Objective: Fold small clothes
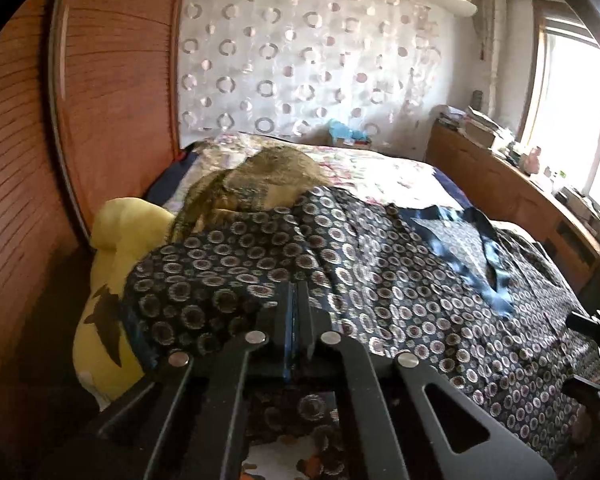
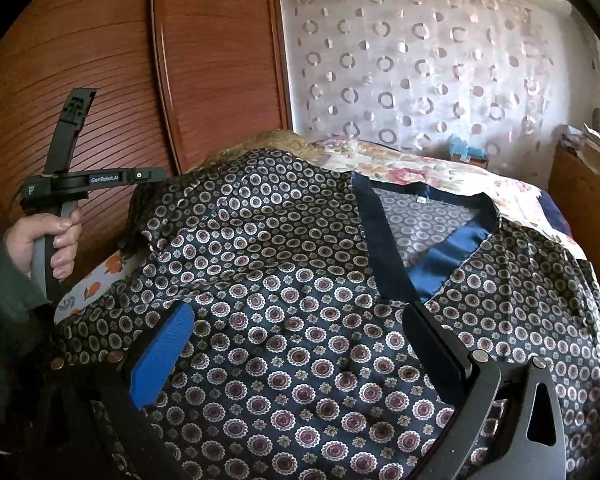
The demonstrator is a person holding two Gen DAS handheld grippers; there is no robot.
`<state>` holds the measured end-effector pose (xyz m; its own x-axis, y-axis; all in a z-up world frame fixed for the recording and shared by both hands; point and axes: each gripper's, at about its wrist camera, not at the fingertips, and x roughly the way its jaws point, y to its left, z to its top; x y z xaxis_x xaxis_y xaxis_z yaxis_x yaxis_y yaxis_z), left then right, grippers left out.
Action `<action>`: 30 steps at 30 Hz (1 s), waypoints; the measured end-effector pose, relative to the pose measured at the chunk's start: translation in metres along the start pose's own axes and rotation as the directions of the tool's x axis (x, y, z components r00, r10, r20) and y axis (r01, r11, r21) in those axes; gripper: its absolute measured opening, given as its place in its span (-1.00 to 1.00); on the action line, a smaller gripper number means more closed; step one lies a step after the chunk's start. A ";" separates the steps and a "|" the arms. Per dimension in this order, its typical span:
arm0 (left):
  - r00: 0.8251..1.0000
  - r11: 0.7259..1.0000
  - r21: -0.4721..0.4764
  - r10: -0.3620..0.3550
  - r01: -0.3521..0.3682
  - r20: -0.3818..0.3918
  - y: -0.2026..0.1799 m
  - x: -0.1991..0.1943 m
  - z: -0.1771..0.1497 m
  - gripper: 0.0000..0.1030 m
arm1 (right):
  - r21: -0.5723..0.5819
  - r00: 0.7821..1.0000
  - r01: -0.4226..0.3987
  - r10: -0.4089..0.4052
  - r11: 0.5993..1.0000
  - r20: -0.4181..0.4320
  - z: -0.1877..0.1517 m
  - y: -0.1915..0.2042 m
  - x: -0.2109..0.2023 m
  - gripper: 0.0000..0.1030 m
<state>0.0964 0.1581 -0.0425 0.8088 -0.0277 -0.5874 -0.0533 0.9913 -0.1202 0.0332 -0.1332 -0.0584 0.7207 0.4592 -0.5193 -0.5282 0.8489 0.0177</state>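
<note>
A dark navy garment (image 1: 380,272) with a round flower print and blue satin neck trim (image 2: 432,256) lies spread over the bed. My left gripper (image 1: 298,292) is shut on a fold of the garment at its left edge, the cloth draped over the closed fingers. My right gripper (image 2: 300,320) is open, its blue-padded left finger (image 2: 160,356) and black right finger (image 2: 436,344) standing over the garment's front below the neckline. The right gripper's edge shows in the left wrist view (image 1: 596,344). The person's hand holding the left gripper handle (image 2: 60,200) shows in the right wrist view.
A floral bedspread (image 1: 380,168) covers the bed. A yellow pillow (image 1: 116,248) and a brown furry thing (image 1: 268,176) lie at the left. A wooden wardrobe (image 1: 112,80) stands at the left, a cluttered wooden shelf (image 1: 508,184) runs by the window on the right.
</note>
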 end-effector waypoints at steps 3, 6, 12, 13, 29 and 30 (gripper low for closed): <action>0.997 0.997 -0.027 0.066 -0.067 -0.035 0.008 0.003 -0.001 -0.48 | -0.001 1.000 0.003 -0.003 1.000 0.009 -0.001 0.001 -0.003 1.00; 0.998 0.998 -0.044 0.037 -0.040 -0.060 0.014 0.009 -0.005 0.13 | -0.003 1.000 0.003 -0.003 1.000 0.009 -0.002 0.001 -0.004 1.00; 0.994 0.997 -0.072 -0.014 0.006 -0.113 0.006 0.028 -0.011 0.08 | 0.007 1.000 0.000 0.000 1.000 0.004 -0.003 -0.003 -0.003 1.00; 0.993 0.998 -0.055 -0.003 -0.004 -0.120 0.004 0.032 -0.012 -0.28 | 0.008 1.000 0.002 -0.002 1.000 0.002 -0.004 -0.003 -0.003 1.00; 0.996 0.986 0.148 -0.084 0.082 0.004 -0.074 -0.002 0.023 -0.97 | 0.051 0.999 0.034 -0.035 0.998 0.018 -0.008 -0.023 -0.017 1.00; 0.995 0.982 0.163 -0.099 0.099 -0.007 -0.083 -0.001 0.022 -0.97 | 0.054 0.999 0.036 -0.037 0.998 0.018 -0.008 -0.024 -0.018 1.00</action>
<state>0.1128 0.0790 -0.0144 0.8057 -0.1263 -0.5787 0.1225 0.9914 -0.0458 0.0294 -0.1641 -0.0562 0.7478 0.4322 -0.5039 -0.4767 0.8779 0.0455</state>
